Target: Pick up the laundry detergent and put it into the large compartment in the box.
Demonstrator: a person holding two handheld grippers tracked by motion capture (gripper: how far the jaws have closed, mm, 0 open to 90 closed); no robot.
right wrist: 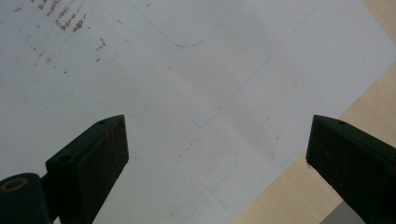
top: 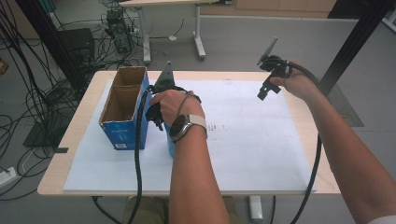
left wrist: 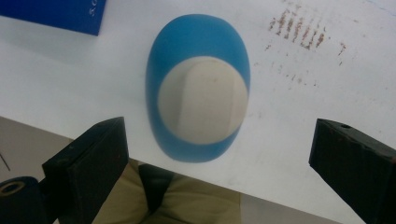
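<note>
Here, the left gripper [left wrist: 215,168] hangs directly above a blue cup [left wrist: 198,88] that stands upright on the white sheet [left wrist: 299,116]. The cup is smooth matte plastic, round at the rim, with a pale off-white inside. In the left gripper view its mouth sits between the two black jaws and slightly beyond them; the jaws are spread wide, one at each side, and touch nothing. In the high view the cup [top: 170,145] is mostly hidden under the left hand [top: 175,105], just right of the cardboard box [top: 122,112].

The box is blue on the outside, bare brown card inside, rectangular, with its top open and two compartments. It stands at the left of the sheet, near the cup but apart from it.

The right gripper [top: 268,86] is held above the far right part of the sheet, well apart from the cup. Its jaws are likewise spread, over bare sheet and the edge of the light wooden table [right wrist: 373,93]. The sheet carries faint brown specks and thin pen lines.
</note>
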